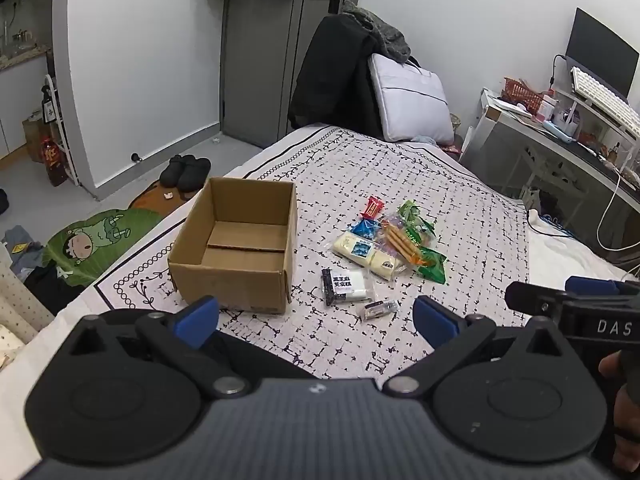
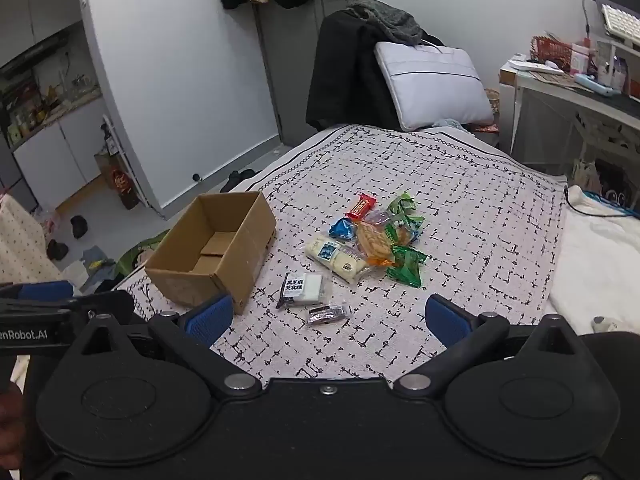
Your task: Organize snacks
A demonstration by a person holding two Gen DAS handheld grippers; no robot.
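Both sets of fingers were spread wide and empty, left gripper (image 1: pixel 316 320) and right gripper (image 2: pixel 328 320) low in frame. The snacks (image 1: pixel 386 242) lay heaped mid-frame on the bed (image 1: pixel 460 200), the open cardboard box (image 1: pixel 236 246) just left, likely ready for loading.

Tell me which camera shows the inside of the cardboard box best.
The left wrist view. It looks down into the open cardboard box almost squarely, showing the bare bottom flaps and all four inner walls. In the right wrist view the same box sits off to the left and turned, so its near wall hides part of the floor.
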